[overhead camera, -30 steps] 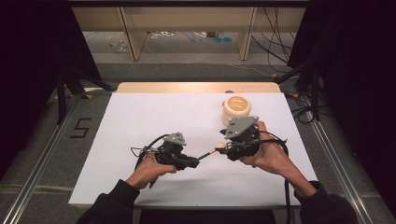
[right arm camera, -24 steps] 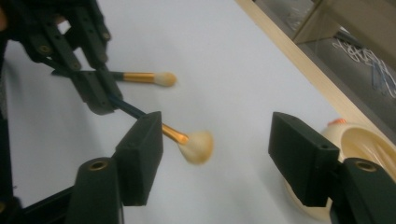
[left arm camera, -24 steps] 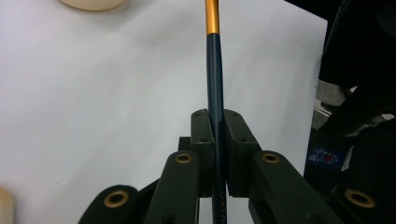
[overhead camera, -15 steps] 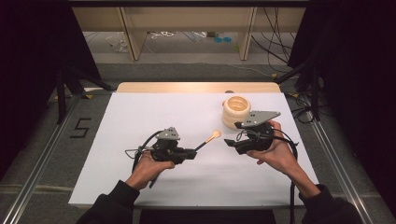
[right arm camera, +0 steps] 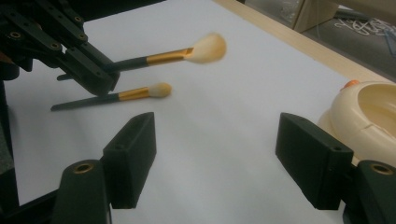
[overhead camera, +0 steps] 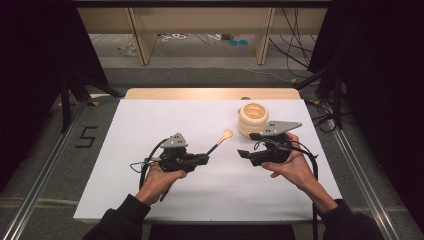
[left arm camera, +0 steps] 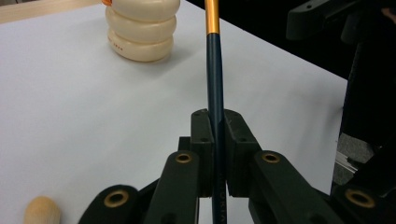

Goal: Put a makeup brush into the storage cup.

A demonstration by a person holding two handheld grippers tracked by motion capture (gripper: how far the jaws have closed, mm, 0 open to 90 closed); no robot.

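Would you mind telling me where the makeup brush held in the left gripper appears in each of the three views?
High view: makeup brush at centre, slanting up-right from the left gripper.
Left gripper view: its dark handle rises upright between the shut jaws.
Right gripper view: upper left, bristles pointing right.
Shared landmark: the cream ringed holder.

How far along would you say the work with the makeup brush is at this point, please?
Done: the makeup brush is off the table, clamped by its handle in the left gripper. In hand: the right gripper, its jaws just opening with nothing between them, sits beside it. Left: probably placing it in the cream ring-shaped holder, which looks empty; a second brush lies on the table.
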